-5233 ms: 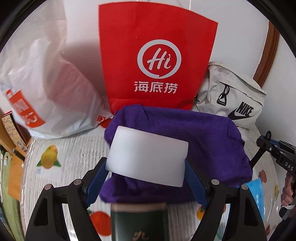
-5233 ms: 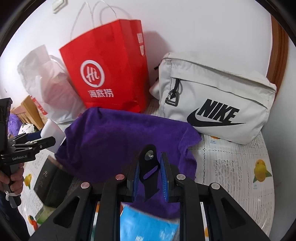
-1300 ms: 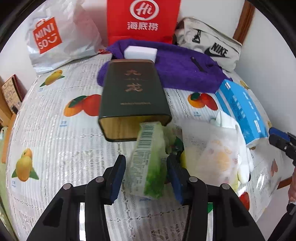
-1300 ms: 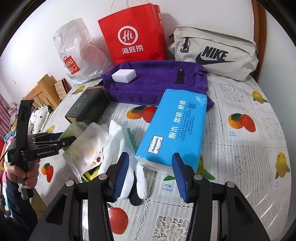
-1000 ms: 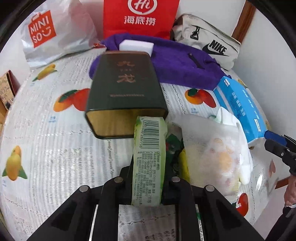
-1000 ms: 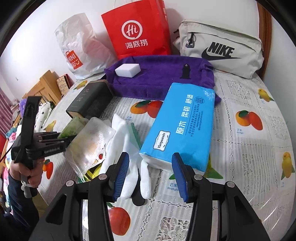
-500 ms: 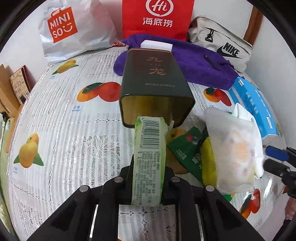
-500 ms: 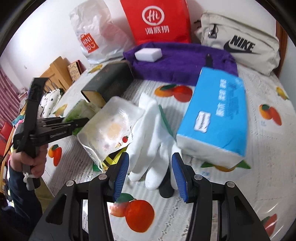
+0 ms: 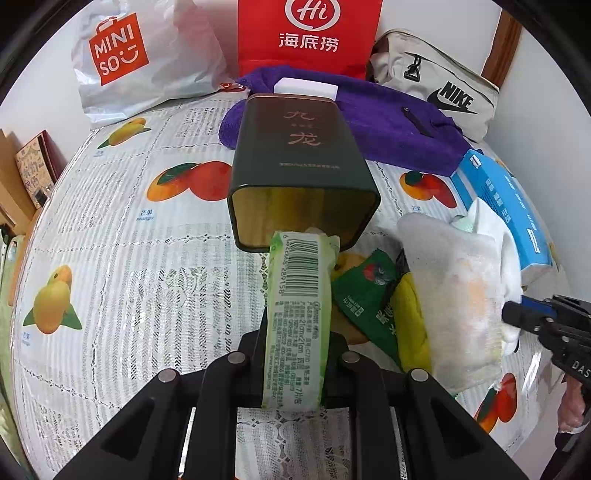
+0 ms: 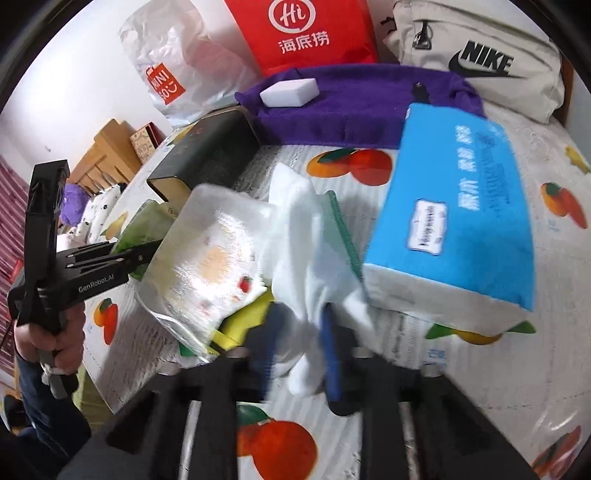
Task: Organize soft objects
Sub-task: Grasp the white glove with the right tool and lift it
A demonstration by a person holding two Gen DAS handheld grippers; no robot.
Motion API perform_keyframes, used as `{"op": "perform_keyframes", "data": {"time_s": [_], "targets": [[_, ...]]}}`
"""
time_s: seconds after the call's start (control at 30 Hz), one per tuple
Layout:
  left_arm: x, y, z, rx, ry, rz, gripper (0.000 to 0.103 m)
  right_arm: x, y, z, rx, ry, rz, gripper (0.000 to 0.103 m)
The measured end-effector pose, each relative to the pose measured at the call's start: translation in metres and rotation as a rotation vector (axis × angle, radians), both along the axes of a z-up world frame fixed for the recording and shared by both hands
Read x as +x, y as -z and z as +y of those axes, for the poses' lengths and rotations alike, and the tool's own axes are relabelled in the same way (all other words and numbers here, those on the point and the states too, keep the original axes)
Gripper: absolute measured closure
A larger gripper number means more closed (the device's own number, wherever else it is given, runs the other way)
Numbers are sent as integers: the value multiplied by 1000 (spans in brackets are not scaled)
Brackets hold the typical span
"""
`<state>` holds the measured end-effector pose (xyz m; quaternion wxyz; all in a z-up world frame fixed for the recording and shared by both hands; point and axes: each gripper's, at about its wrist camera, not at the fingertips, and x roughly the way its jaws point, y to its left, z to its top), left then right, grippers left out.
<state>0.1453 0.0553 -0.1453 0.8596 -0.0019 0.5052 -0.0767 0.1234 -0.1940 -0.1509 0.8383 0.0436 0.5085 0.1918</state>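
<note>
My left gripper [image 9: 297,343] is shut on a green tissue pack [image 9: 299,314] with a barcode, held just in front of the open mouth of a dark green tin [image 9: 301,162] lying on its side. My right gripper [image 10: 299,343] is blurred, its blue jaws narrowed around white gloves [image 10: 306,236]; I cannot tell if they grip. A clear bag of wipes [image 10: 210,254] lies left of the gloves, a blue tissue pack [image 10: 458,206] right. A white sponge [image 10: 290,92] rests on the purple towel [image 10: 362,107].
A red Hi bag [image 9: 308,33], a white Miniso bag [image 9: 136,62] and a grey Nike bag [image 9: 439,88] stand along the back wall. A green sachet [image 9: 365,295] and something yellow [image 9: 410,317] lie under the wipes. Fruit-print tablecloth [image 9: 140,280] covers the table.
My left gripper has closed on the green tissue pack and lifted it toward the tin's mouth. My right gripper has moved left from the blue pack onto the white gloves, jaws narrowing.
</note>
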Motion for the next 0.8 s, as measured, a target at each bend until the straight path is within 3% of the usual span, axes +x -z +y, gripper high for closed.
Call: {"op": "perform_keyframes", "data": {"time_s": [0.13,0.57,0.8], "targets": [[-1,-2,0,-12,-3,-5,86,-11,-14,-5,-11,-9,-48,92],[-11,-30,1,-31,-34,-49,86,-39,-74,-23,22,-12,-174,93],[-17,-47,4,-43,-50,-76,87,-40,-91,-29,11,-15,-214,94]]}}
